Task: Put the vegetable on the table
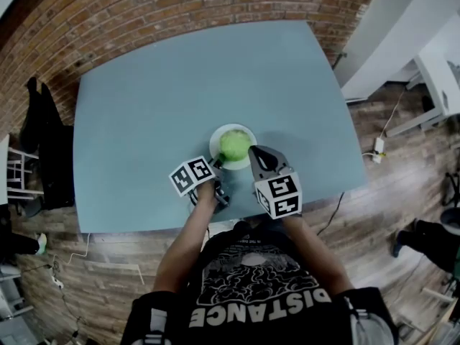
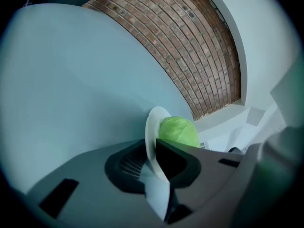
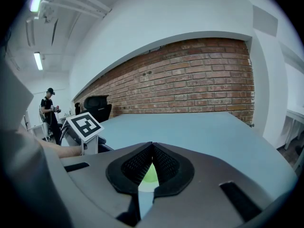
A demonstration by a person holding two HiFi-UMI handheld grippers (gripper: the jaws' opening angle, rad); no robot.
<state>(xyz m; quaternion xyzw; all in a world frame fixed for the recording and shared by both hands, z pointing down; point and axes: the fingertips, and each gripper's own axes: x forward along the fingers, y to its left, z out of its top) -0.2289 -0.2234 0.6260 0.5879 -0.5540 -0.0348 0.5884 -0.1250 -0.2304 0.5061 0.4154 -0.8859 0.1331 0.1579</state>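
A round green cabbage (image 1: 233, 144) lies on a small white plate (image 1: 215, 136) near the front edge of the blue-grey table (image 1: 144, 121). My left gripper (image 1: 218, 164) reaches the plate's near-left rim. In the left gripper view the plate (image 2: 153, 127) stands on edge between the jaws of that gripper (image 2: 152, 147), which are shut on its rim, with the cabbage (image 2: 179, 131) just behind. My right gripper (image 1: 253, 152) is at the plate's right side. Seen from the right gripper (image 3: 152, 145), its tips meet, and a strip of the cabbage (image 3: 151, 175) shows through the gap below them.
A brick wall (image 1: 180, 6) runs behind the table. A black chair (image 1: 43, 142) stands at the table's left, and a white desk (image 1: 431, 63) and floor cables (image 1: 379, 149) lie to the right. A person (image 3: 49, 109) stands far off at the left.
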